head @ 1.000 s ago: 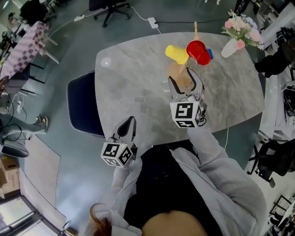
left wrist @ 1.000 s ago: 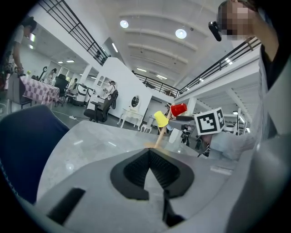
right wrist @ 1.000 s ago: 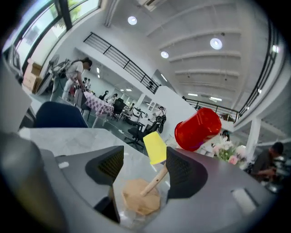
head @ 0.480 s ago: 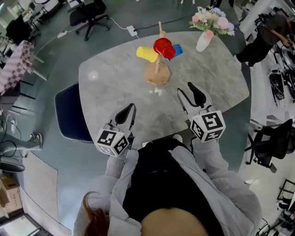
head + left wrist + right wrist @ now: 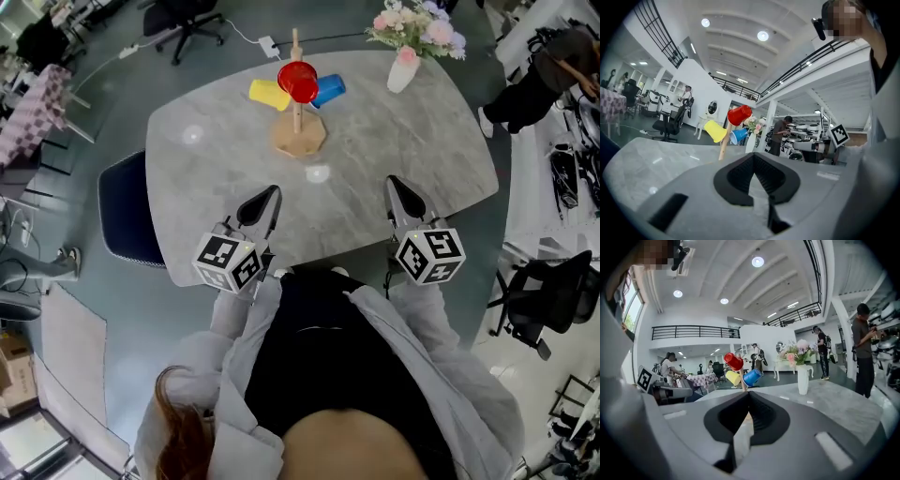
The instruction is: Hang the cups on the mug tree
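**A:** Found the right claw [image 5: 394,184] pinched shut on nothing, low and right of centre in the head view, at the near edge of the table [image 5: 412,141]. Found the left claw [image 5: 271,193] the same way, left of centre, jaws together and empty.

**B:** Checked that in each claw's own view?

**A:** Did. Saw the dark pads meeting at the tip in both, with only bare table beyond them.

**B:** And looked for the cups?

**A:** Counted three, all up on the mug tree [image 5: 300,139] at upper centre. Saw the red cup [image 5: 298,81] in the middle against the post, the yellow cup [image 5: 267,94] out to the left and the blue cup [image 5: 329,90] out to the right. Spotted none loose on the table and none near either claw. Placed both claws well apart from the tree.

**B:** Judged the job finished, then?

**A:** Judged it so, as far as shown. Found nothing left to hang, barring a cup outside the frames.

**B:** Read any brand or label?

**A:** Read none. Made out only black-and-white square patterns on the left cube [image 5: 228,263] and the right cube [image 5: 429,255], with no letters. Saw plain cups and a plain white vase [image 5: 401,71] of flowers at upper right, without print.
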Action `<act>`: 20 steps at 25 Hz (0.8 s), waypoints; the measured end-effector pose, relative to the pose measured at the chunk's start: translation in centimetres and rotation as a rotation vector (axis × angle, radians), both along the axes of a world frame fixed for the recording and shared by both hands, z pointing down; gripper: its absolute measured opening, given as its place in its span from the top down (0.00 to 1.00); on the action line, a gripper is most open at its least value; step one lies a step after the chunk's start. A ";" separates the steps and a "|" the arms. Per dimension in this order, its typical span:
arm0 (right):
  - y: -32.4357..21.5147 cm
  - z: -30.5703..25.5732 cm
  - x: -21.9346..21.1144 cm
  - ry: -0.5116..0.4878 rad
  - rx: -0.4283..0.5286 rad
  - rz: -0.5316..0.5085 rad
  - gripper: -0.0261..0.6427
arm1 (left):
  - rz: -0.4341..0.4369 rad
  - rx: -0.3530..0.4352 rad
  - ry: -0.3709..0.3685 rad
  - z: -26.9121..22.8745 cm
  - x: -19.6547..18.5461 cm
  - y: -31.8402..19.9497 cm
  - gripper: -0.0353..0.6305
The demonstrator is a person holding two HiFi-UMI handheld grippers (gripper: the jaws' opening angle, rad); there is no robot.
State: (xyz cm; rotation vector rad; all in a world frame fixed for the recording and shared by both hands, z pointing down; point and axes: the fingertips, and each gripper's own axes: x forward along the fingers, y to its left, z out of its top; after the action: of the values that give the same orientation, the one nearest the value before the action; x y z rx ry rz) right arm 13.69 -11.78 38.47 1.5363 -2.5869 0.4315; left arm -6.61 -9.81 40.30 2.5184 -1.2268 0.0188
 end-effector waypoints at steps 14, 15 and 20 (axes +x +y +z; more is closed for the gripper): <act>1.2 4.3 6.2 0.006 -0.061 -0.079 0.94 | -0.126 -0.018 -0.062 2.7 5.3 2.6 0.95; 1.3 4.4 6.4 0.006 -0.061 -0.085 0.94 | -0.134 -0.017 -0.062 2.8 5.5 2.9 0.95; 1.7 4.8 6.5 0.009 -0.057 -0.122 0.94 | -0.162 -0.016 -0.059 3.0 6.7 4.3 0.95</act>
State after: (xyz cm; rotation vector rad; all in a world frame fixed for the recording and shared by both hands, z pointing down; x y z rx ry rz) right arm 20.24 -10.09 43.30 1.3503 -2.6194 0.4808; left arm 0.12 -5.52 43.29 2.4134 -1.4444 0.0639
